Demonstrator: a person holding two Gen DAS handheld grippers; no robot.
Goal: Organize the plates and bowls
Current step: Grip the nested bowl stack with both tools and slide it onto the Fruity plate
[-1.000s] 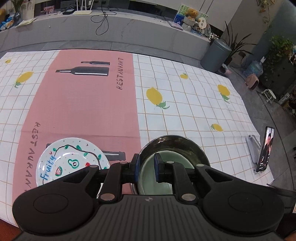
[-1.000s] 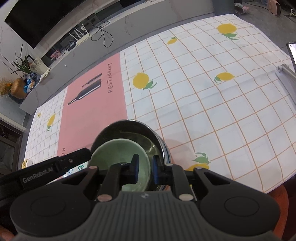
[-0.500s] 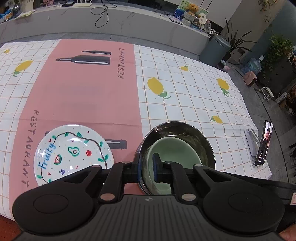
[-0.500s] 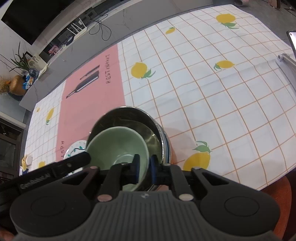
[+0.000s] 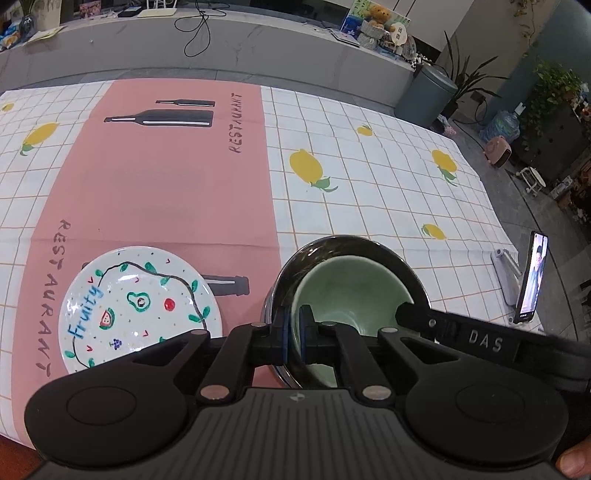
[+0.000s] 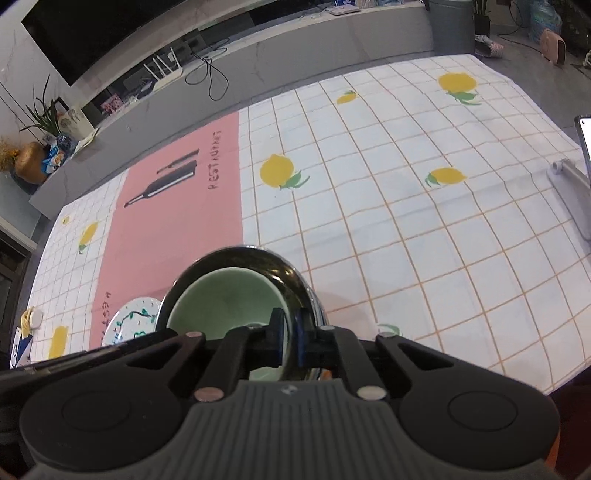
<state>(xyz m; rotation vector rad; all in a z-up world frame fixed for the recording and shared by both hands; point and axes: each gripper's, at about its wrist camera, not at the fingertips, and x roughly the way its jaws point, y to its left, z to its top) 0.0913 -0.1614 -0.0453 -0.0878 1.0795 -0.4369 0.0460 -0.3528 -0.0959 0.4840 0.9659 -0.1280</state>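
Both bowls now sit higher in frame, left gripper (image 5: 293, 334) and right gripper (image 6: 289, 338) pinching opposite rims. Nesting the green bowl (image 5: 351, 291) in the steel bowl (image 5: 413, 273) looks nearly done; next, probably release gently.

1. A tablecloth (image 5: 369, 206) printed with lemons and a pink panel is covering the table.
2. A grey ledge (image 5: 258, 51) is running behind it, carrying cables (image 5: 195, 33) and a teddy bear (image 5: 376, 14).
3. A grey bin (image 5: 424, 92) and potted plants (image 5: 554, 85) are standing on the floor.
4. A phone (image 5: 532, 280) is leaning upright on a stand.
5. A dark screen (image 6: 110, 33) is hanging above the ledge.
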